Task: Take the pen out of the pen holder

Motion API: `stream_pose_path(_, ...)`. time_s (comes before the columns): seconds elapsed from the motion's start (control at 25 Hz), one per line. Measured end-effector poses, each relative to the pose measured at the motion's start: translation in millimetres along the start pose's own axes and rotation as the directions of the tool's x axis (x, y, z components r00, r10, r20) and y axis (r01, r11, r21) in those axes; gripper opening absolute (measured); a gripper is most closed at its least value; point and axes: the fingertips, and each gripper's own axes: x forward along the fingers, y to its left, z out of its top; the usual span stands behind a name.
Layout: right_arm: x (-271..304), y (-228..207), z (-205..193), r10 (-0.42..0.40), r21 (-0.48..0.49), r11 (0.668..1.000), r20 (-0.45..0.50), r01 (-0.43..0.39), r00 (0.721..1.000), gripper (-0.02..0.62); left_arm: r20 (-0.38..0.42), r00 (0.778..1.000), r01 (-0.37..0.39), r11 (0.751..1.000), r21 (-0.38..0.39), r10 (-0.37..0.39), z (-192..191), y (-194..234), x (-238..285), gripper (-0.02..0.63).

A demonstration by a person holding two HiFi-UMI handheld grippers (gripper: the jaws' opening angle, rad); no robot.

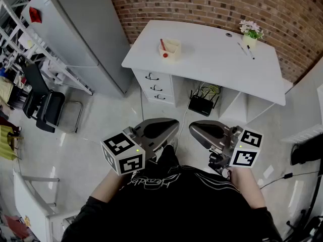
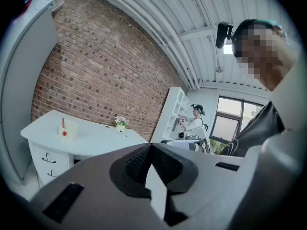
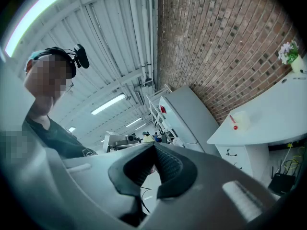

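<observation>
Against the brick wall point(image 1: 212, 4), a white desk point(image 1: 212, 64) is pictured from above and from well back. At far left, a black chair point(image 1: 45, 107) is parked on the pale floor, and a tall grey cabinet point(image 1: 86, 29) is set between it and the desk. On the desk's left part, a cream pen holder point(image 1: 171, 52) is stood upright, and a red pen point(image 1: 162, 44) is seen leaning inside it, its upper end raised above the rim. A round red spot is shown on the holder's front. Three drawers point(image 1: 155, 87) are fitted below that end of the desk, and a black router point(image 1: 200, 105) is lodged in the open bay to their right. Toward the desk's right end, a small pot of flowers point(image 1: 251, 33) is placed near the wall, with two loose pens point(image 1: 246, 49) laid just beside it.

Nearer the camera, two hand-held grippers are held side by side in front of a black top point(image 1: 171, 200), well apart from the desk. The left gripper point(image 1: 169, 127) is clenched, its jaws pressed together with nothing between them. The right gripper point(image 1: 198, 130) is likewise clenched on nothing, its pads met at the tips.
</observation>
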Motion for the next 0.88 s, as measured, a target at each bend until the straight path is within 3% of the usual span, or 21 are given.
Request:
stream_pose_path(0.52,4,-5,9,-0.023,-0.004,1.000,0.004,0.023,1.000,0.002,0.004,1.000,0.013,1.000,0.001,-0.013,6,2,1,0.003)
stream_pose_path(0.88,19,-32,17,-0.040,-0.004,0.999,0.005,0.040,0.999,0.002,0.012,1.000,0.018,1.000,-0.015,-0.018,10,34,10,0.003)
